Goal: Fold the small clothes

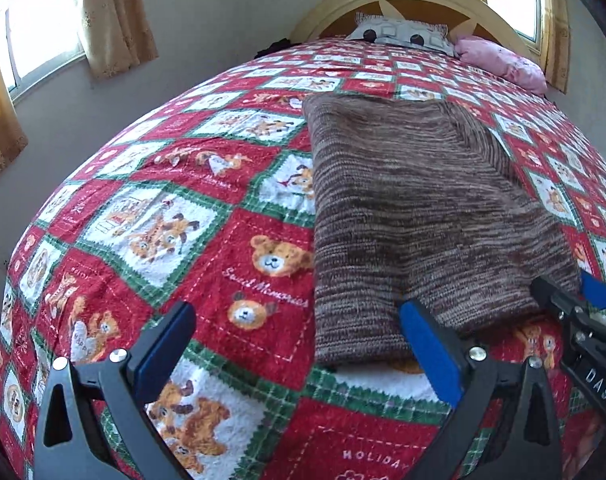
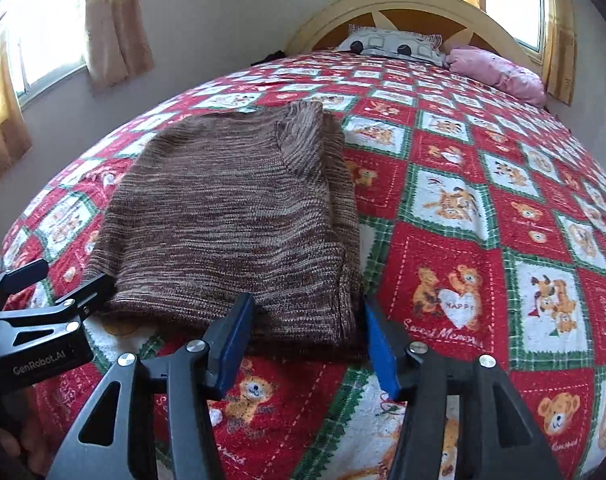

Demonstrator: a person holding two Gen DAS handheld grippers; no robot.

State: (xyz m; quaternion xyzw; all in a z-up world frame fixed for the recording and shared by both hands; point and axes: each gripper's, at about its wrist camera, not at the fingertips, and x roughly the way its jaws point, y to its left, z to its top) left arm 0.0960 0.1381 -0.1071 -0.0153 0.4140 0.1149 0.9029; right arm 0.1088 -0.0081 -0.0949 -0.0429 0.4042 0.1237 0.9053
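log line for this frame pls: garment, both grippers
garment: brown knit sweater folded flat on bedspread | left gripper: open, empty, at near edge | right gripper: open, empty, at near right corner

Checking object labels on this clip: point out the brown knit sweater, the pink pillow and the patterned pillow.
brown knit sweater (image 2: 231,216), right wrist view, middle of the folded top layer
pink pillow (image 1: 503,62), left wrist view, its middle
patterned pillow (image 2: 387,44), right wrist view, its front face

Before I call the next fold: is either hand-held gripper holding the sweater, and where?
Nothing is held. Both the left hand-held gripper and the right stand open at the sweater's near edge, not clamping it.
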